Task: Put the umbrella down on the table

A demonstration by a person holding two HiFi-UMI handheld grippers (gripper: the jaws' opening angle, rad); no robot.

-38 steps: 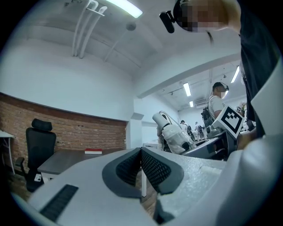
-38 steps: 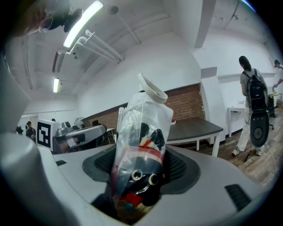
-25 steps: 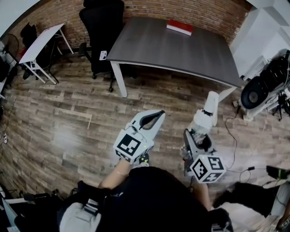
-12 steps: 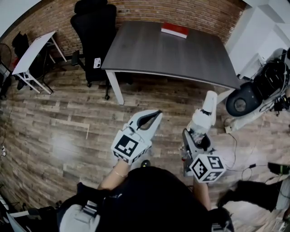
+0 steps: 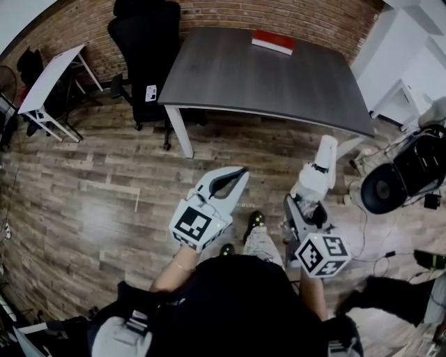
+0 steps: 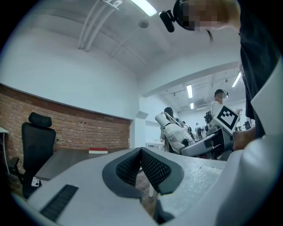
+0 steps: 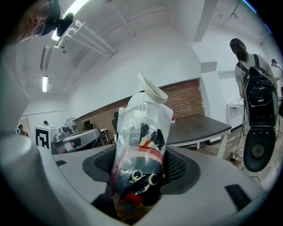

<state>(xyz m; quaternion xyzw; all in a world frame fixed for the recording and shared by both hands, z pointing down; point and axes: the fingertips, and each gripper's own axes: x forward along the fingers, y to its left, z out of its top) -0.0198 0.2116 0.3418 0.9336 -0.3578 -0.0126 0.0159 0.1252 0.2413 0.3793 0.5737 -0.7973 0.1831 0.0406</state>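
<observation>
head view, from left to right: white desk (image 5: 52, 73) at the far left, then black chair (image 5: 143, 38) before the brick wall (image 5: 230, 10), then dark table (image 5: 279, 77) with a red book (image 5: 274, 42) lying near its far edge. wooden floor (image 5: 83, 202) below all of these.

nearer to the camera, left gripper (image 5: 242, 172) held up over the floor, short of the table, pointing toward the table's front left leg. in the left gripper view, jaws pressed fully together, nothing between them.

just to the right, right gripper (image 5: 304, 211) clamped on the umbrella (image 5: 315, 180), folded and wrapped in clear plastic. in the right gripper view, both pads tight against the lower part of the umbrella, white end up and leaning a little to the right. umbrella in the air above the floor, white end toward the table's front right part, just short of the front edge, not touching the table.

at the far right, round black device (image 5: 387, 188) with cables on the floor. in the right gripper view, also a person (image 7: 245, 55) standing at the right side.
</observation>
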